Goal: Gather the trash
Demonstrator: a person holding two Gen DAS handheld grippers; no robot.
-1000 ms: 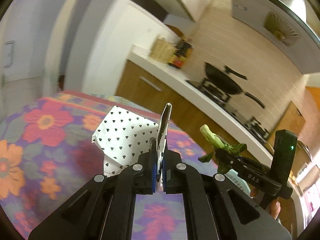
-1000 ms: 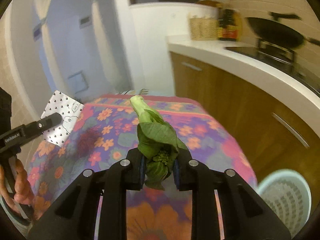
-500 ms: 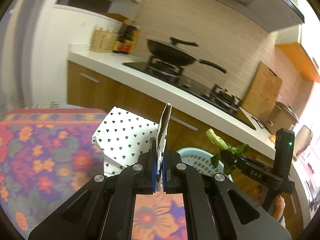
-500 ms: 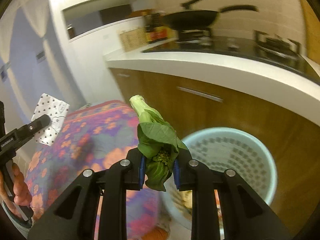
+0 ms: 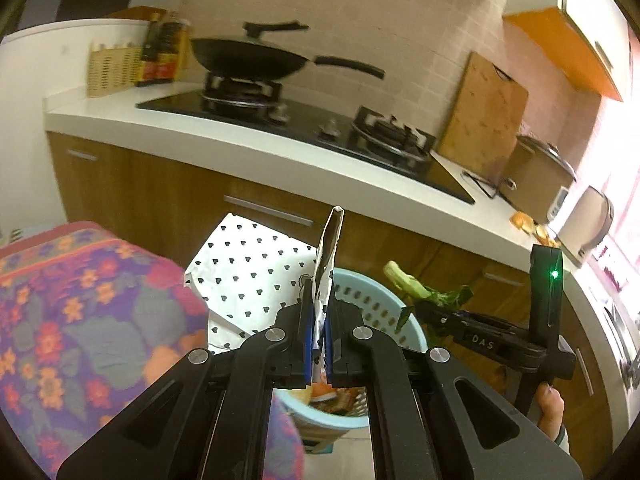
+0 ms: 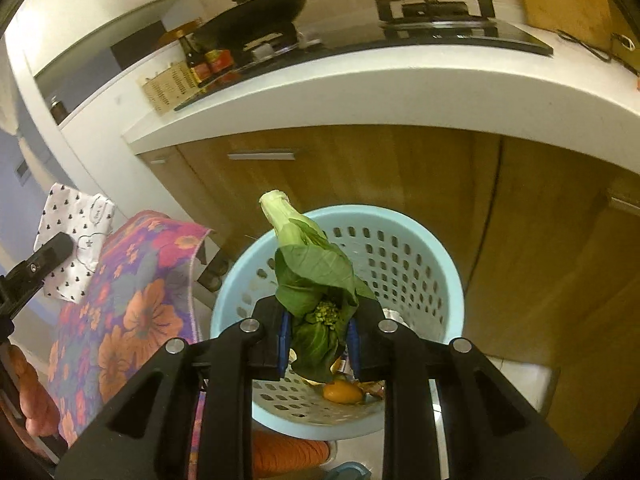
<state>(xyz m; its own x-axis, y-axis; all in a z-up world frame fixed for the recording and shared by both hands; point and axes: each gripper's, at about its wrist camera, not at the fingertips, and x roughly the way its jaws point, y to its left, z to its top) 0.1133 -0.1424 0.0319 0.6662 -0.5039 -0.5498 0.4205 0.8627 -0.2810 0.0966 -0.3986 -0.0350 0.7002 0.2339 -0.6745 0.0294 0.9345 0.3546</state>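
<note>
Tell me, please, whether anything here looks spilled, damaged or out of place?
Nothing stands out. The left tool grips a crumpled dotted wrapper, the right tool a wilted leafy green above the blue perforated bin, which already holds scraps.

The left gripper [image 5: 317, 334] pinches a white, black-dotted paper wrapper [image 5: 256, 272] above the pale blue perforated plastic basket [image 5: 384, 312]; the right gripper [image 5: 434, 312] clamps a green leafy vegetable stalk [image 5: 420, 290] beside it.
</note>
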